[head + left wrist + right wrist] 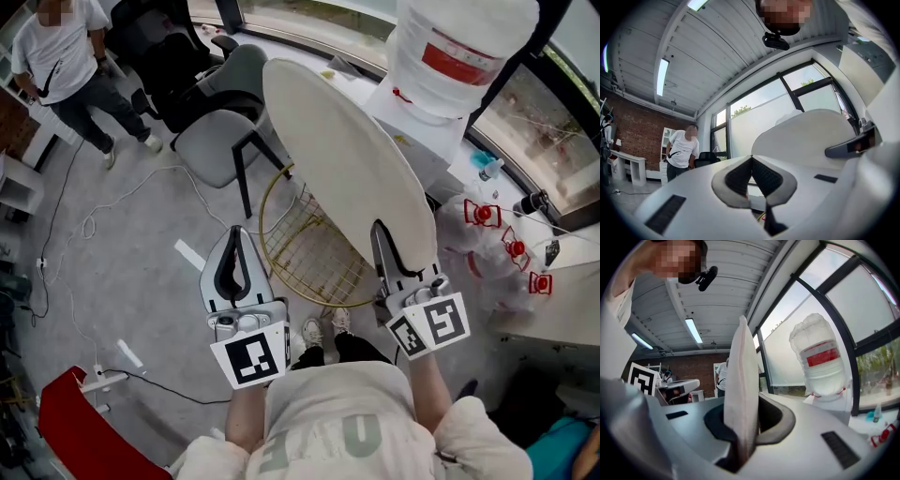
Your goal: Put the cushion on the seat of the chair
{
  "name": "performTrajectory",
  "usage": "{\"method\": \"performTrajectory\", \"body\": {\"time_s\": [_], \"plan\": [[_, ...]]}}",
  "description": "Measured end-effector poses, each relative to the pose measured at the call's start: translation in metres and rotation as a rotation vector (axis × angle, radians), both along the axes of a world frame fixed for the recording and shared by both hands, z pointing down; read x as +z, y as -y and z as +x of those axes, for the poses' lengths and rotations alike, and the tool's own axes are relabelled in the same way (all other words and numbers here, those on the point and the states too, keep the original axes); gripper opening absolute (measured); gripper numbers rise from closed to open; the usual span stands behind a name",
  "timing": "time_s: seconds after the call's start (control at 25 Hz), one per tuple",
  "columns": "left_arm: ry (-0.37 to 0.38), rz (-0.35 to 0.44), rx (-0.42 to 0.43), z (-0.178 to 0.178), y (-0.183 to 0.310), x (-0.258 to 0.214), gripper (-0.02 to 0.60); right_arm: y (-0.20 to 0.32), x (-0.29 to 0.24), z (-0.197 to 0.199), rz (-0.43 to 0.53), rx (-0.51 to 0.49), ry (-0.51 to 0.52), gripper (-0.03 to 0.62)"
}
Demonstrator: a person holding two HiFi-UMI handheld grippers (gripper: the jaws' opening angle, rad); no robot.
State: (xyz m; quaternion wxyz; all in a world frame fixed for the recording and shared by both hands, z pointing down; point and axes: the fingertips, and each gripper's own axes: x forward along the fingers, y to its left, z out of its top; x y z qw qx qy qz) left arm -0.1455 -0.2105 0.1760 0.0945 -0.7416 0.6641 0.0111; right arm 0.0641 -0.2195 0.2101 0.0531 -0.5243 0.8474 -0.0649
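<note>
The right hand-held gripper (382, 234) is pinching the near, lower rim of the cushion (347, 159), its jaws standing narrow with the cushion's edge pressed between the pads. In the right gripper view the cushion (743, 380) is rising edge-on out of that hand-held gripper (743, 427) as a thin upright slab. From the head view the cushion is standing tilted on its edge, leaning away from the person and reaching up and to the left from the grip. Its lower part is hanging over the gold wire chair (305, 239); whether it is touching the seat cannot be told.

The left hand-held gripper (234, 234) is hovering just left of the wire chair, apart from the cushion, its jaws (751, 161) meeting at the tips with nothing between them. In its view the cushion (811, 136) is showing as a pale rounded shape to the right.

The cushion is looking round, flat and thin, plain cream all over, with a smooth face and a soft rounded rim.
</note>
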Motion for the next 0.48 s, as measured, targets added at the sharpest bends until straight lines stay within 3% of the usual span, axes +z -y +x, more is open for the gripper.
{"method": "performTrajectory", "body": {"time_s": [0.24, 0.48], "plan": [[0.001, -0.094, -0.027, -0.008, 0.003, 0.046, 0.014, 0.012, 0.062, 0.003, -0.219, -0.068, 0.225, 0.048], [0.041, -0.182, -0.066, -0.027, 0.014, 0.115, 0.014, 0.024, 0.159, -0.002, -0.488, -0.139, 0.532, 0.048]]}}
